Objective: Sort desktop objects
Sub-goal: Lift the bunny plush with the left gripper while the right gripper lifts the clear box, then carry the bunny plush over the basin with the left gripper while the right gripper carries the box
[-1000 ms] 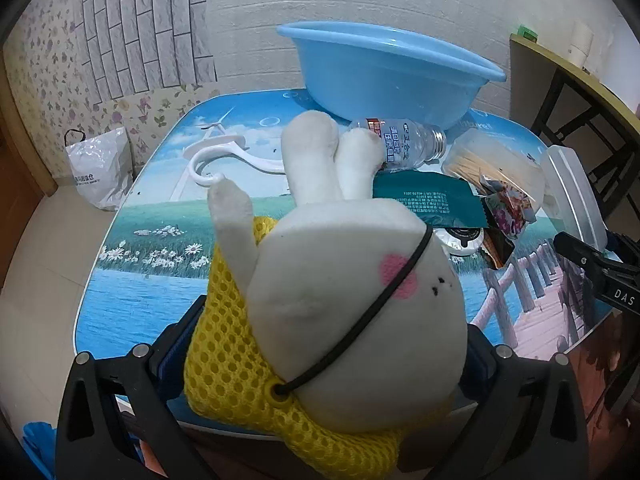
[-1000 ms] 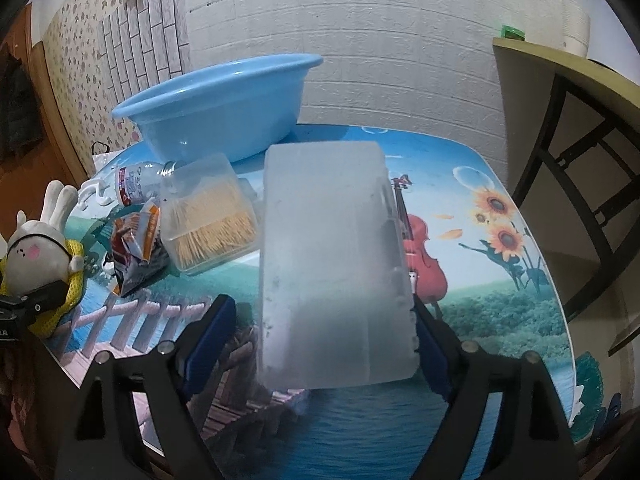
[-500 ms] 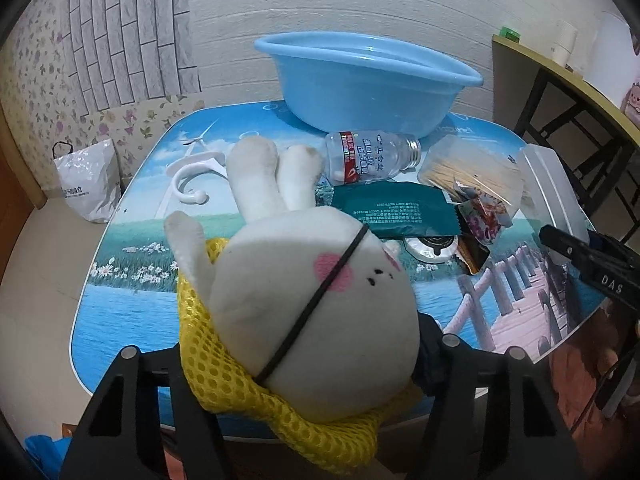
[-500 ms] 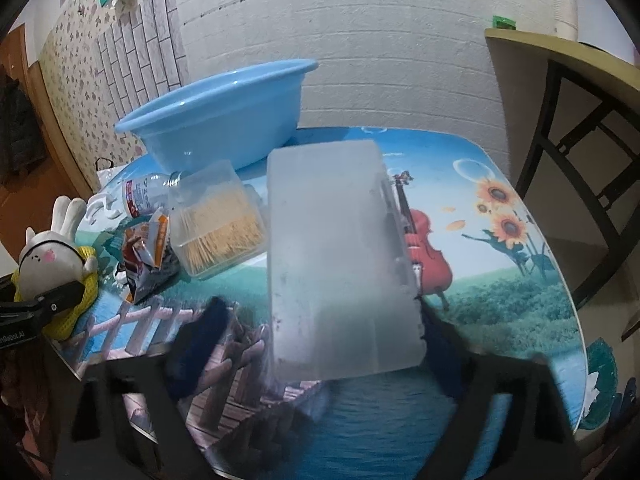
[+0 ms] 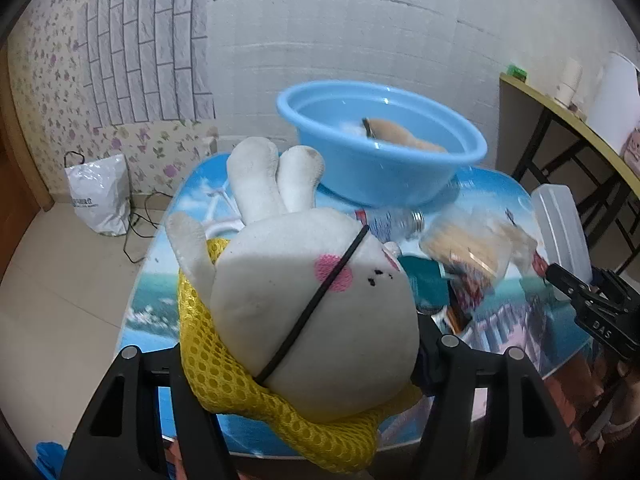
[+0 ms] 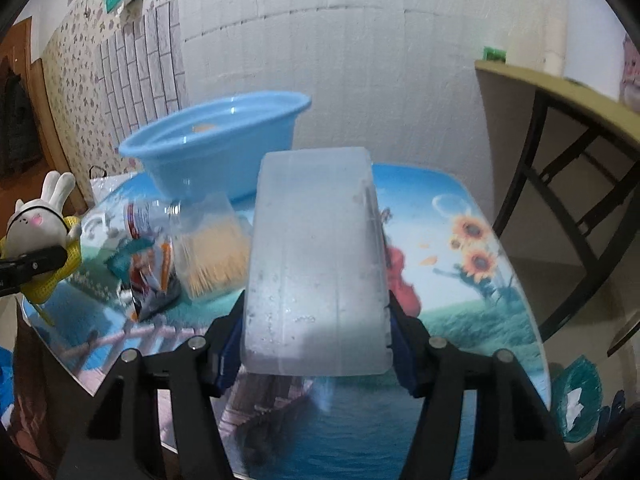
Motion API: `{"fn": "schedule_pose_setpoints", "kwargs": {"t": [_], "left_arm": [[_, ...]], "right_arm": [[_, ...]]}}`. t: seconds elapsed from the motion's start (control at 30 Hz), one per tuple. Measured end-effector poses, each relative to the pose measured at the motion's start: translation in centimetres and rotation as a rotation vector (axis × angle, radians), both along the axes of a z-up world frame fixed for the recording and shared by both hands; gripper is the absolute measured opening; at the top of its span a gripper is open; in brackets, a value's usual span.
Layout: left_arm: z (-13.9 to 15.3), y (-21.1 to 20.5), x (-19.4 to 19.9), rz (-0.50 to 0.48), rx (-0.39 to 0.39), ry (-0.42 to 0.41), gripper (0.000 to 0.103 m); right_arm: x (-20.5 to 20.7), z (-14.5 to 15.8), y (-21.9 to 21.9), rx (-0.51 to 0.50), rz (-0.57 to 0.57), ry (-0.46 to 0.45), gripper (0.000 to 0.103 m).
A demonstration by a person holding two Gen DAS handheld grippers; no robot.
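2 black jaws of the left gripper (image 5: 304, 356) are clenching a white plush rabbit (image 5: 308, 300) in yellow mesh, in the left wrist view. The rabbit is hanging in front of the blue basin (image 5: 380, 156), which is sitting at the far end of the counter (image 5: 156, 300). A tan object is lying inside the basin. Just in front of the basin, a clear bottle (image 5: 390, 222) is lying on its side, with a tub of toothpicks (image 5: 476, 246) and a dark green packet (image 5: 426, 284) nearer still. To the right of the basin, the right gripper (image 5: 592, 304) is carrying a frosted plastic box (image 5: 562, 224).

In the right wrist view, the right gripper's (image 6: 316, 344) jaws are grasping the frosted plastic box (image 6: 316, 256) by its long sides, in front of the basin (image 6: 224, 148) and off the counter (image 6: 448, 320). Left of the basin, the left gripper (image 6: 32, 266) is holding the rabbit (image 6: 38, 224). The toothpick tub (image 6: 212, 244), the bottle (image 6: 148, 220) and snack packets (image 6: 152, 276) are lying in front of the basin.
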State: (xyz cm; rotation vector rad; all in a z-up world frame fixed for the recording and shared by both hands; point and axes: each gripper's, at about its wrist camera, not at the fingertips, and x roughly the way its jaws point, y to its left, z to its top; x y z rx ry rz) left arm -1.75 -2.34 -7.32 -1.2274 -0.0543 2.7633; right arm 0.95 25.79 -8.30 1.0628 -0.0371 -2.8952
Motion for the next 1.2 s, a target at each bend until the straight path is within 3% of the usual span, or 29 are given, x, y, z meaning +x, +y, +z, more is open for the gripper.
{"fn": "schedule_pose_setpoints", "kwargs": {"t": [0.33,0.53,1.0,1.2], "left_arm": [[3.1,0.6,-1.8,-0.011,0.002,0.054,0.065],[4.7,1.9,-1.9,-0.035,0.03,0.074,0.065],[6.7,2.6,-5.2,-0.031,0.034,0.115,0.065],[6.3,2.4,-7.4,-0.029,0.034,0.105,0.066]], "right_arm": [[0.1,4.2,-0.3,-0.044,0.022,0.042,0.061],[0.1,5.2,-0.7,-0.08,0.061,0.031,0.061],[-2.5,8.0,-1.2,-0.108,0.141,0.024,0.061],[-4.4,9.2,-1.7,-0.104,0.157,0.045,0.061]]}}
